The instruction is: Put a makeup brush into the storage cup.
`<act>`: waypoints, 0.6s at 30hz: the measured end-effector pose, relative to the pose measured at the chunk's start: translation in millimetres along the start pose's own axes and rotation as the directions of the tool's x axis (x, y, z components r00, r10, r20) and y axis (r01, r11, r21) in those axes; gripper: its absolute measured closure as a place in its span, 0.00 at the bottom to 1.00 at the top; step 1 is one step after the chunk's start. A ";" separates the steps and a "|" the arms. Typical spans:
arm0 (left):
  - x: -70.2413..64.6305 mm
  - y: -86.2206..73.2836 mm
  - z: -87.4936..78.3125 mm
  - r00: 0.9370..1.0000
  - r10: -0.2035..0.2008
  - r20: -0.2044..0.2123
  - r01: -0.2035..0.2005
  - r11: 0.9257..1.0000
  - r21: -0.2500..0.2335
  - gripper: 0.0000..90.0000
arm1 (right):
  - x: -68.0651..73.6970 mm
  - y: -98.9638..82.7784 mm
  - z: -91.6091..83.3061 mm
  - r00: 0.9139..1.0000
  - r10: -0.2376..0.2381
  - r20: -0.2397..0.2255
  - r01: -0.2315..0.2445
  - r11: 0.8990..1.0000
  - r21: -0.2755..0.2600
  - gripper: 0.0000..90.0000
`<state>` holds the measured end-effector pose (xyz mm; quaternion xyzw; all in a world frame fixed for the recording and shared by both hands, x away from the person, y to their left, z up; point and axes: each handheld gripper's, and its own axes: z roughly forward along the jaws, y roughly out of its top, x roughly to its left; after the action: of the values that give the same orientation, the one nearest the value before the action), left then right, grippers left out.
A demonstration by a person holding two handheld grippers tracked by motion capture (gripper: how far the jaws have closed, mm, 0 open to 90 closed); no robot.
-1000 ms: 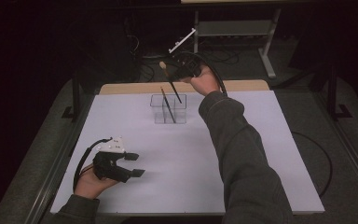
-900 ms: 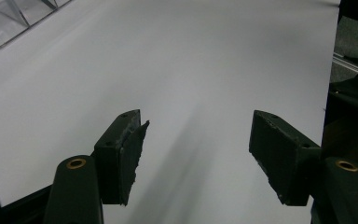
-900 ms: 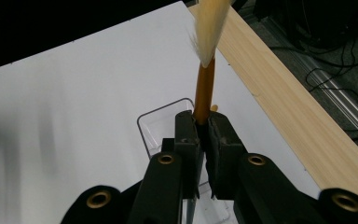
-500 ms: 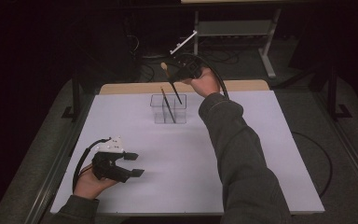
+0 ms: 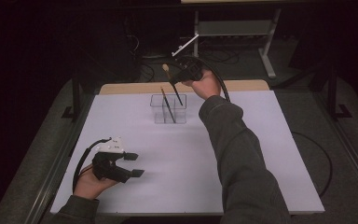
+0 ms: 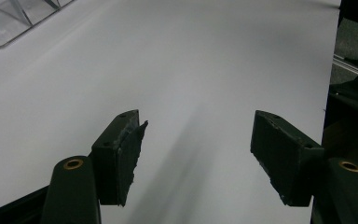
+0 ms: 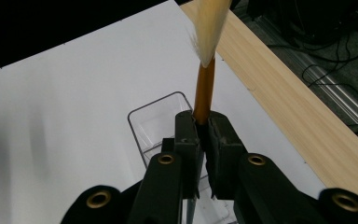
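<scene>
My right gripper (image 5: 176, 78) is raised at the far side of the table, shut on a brush (image 5: 172, 86) with an orange-brown handle and pale bristles. The brush is tilted, bristle end up and to the left, and its dark lower end reaches the clear plastic holder (image 5: 157, 113). A second brush (image 5: 167, 105) stands in that holder. In the right gripper view the jaws (image 7: 204, 135) clamp the brush handle (image 7: 204, 88) over the holder (image 7: 145, 122). My left gripper (image 5: 135, 164) rests low at the near left, open. Nothing lies between its pads (image 6: 198, 154).
A white sheet (image 5: 261, 154) covers the table, with a wooden strip (image 5: 242, 85) along its far edge. A corner of the holder (image 6: 9, 18) shows in the left gripper view. Cables and a metal stand (image 5: 265, 51) lie on the dark floor beyond.
</scene>
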<state>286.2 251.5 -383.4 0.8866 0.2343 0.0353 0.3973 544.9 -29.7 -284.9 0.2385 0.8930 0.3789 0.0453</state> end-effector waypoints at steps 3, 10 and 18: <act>0.2 -0.1 0.0 1.000 0.001 -0.001 -0.001 1.000 0.002 0.36 | 1.8 0.7 0.4 1.000 -0.006 0.004 0.006 1.000 -0.002 0.92; 0.1 -0.1 0.1 1.000 0.000 -0.002 0.000 1.000 0.000 0.36 | 1.1 -2.2 2.8 1.000 -0.004 0.006 0.004 1.000 -0.002 0.92; 0.8 -0.3 0.0 1.000 0.003 0.000 -0.003 1.000 0.003 0.36 | 0.4 -8.0 4.6 1.000 0.009 0.011 -0.009 1.000 -0.010 0.92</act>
<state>286.8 252.1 -383.7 0.8876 0.2330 0.0355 0.3958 542.6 -31.2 -293.7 0.2445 0.8897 0.3824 0.0500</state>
